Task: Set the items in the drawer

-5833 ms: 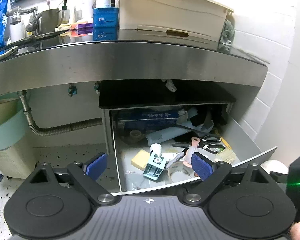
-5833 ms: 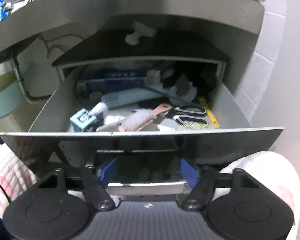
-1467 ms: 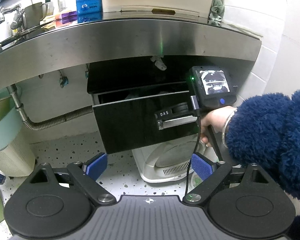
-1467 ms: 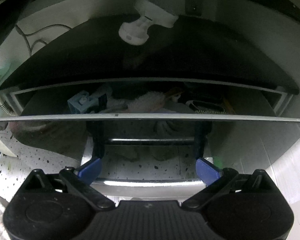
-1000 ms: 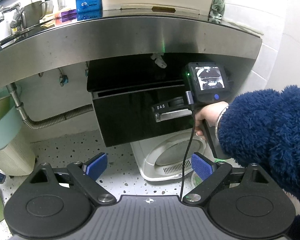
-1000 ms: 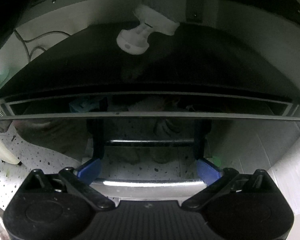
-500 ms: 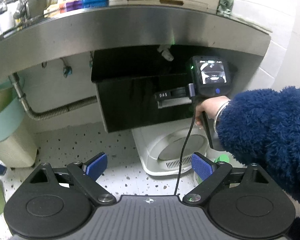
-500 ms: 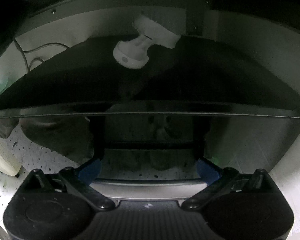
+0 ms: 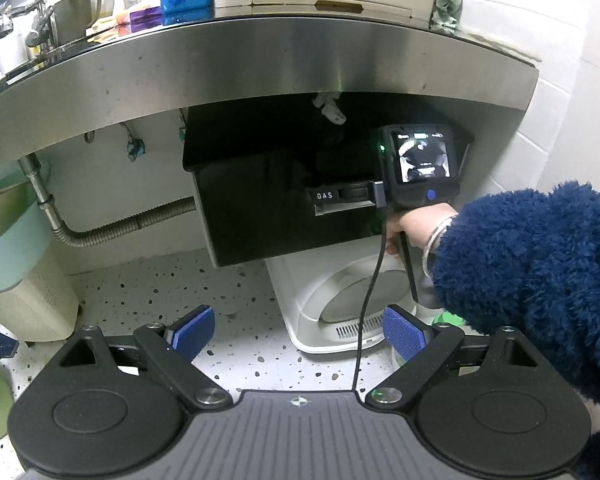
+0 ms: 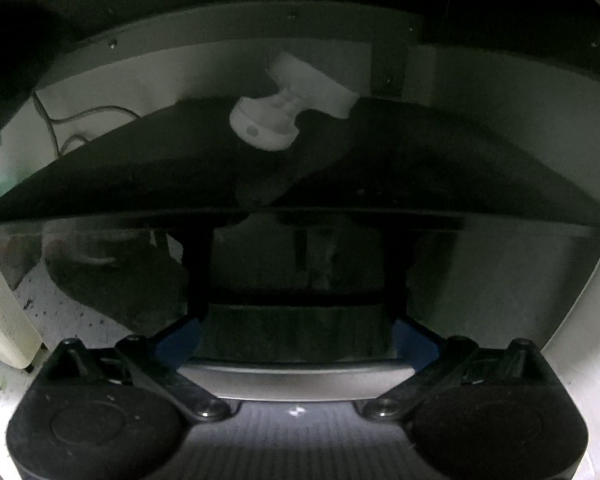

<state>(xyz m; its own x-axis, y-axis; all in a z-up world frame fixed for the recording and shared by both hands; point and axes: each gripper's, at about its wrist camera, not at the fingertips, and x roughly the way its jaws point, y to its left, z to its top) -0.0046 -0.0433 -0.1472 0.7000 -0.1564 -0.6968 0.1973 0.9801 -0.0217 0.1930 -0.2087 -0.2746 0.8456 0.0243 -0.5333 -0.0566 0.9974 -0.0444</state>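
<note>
- drawer (image 9: 284, 204) sits under the steel surface (image 9: 260, 76), front flush with its housing, looks shut
- right gripper (image 10: 296, 338) is at the handle (image 10: 300, 376); fingers (image 10: 180, 340) spread wide either side of the bar, not clamped
- left gripper (image 9: 298, 330) hangs back over the floor (image 9: 160, 292), fingers (image 9: 194, 330) open, holding nothing
- judgement: drawer is rigid, glossy and slick, loaded so likely heavy; take it only by the bar, mid-span

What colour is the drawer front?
Glossy black drawer front, clearest in the left wrist view.
</note>
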